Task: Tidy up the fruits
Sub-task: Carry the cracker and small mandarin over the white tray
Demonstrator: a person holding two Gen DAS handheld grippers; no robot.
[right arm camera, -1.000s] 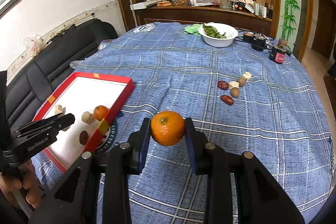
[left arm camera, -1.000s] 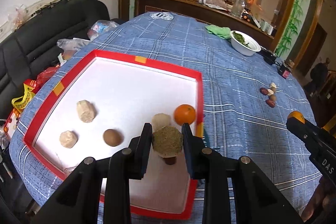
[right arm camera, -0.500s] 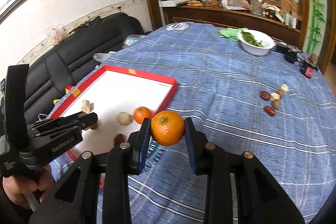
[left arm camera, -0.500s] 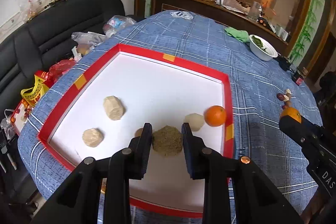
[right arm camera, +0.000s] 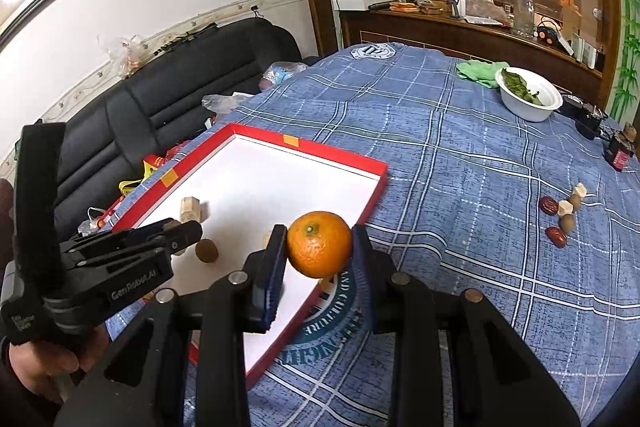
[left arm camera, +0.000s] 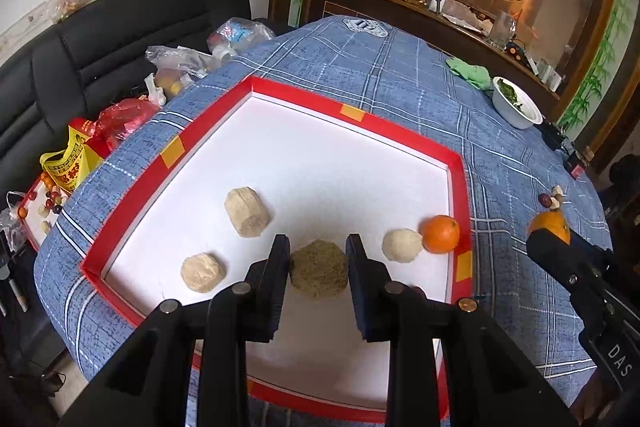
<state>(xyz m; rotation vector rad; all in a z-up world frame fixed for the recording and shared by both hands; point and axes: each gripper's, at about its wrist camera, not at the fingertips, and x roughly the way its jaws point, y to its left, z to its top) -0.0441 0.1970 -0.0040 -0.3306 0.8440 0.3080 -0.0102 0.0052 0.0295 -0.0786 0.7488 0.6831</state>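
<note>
A red-rimmed white tray (left arm camera: 456, 163) lies on the blue checked table. My left gripper (left arm camera: 318, 247) is shut on a rough olive-brown fruit (left arm camera: 319, 268) low over the tray's near part. In the tray lie three pale beige fruits (left arm camera: 246, 211), (left arm camera: 202, 271), (left arm camera: 401, 245) and an orange (left arm camera: 440, 233) by the right rim. My right gripper (right arm camera: 319, 241) is shut on a second orange (right arm camera: 319, 243), held above the tray's near right rim (right arm camera: 372, 201). A brown fruit (right arm camera: 207, 250) lies in the tray beside the left gripper (right arm camera: 188, 233).
Red dates and small pale nuts (right arm camera: 562, 213) lie on the cloth to the right. A white bowl of greens (right arm camera: 528, 99) and a green cloth (right arm camera: 478, 71) sit at the far side. Plastic bags (left arm camera: 120, 115) and a black sofa (left arm camera: 100, 39) are left of the table.
My left gripper has carried the olive-brown fruit left and lower into the tray. My right gripper has carried its orange left, from over the bare cloth to over the tray's right rim.
</note>
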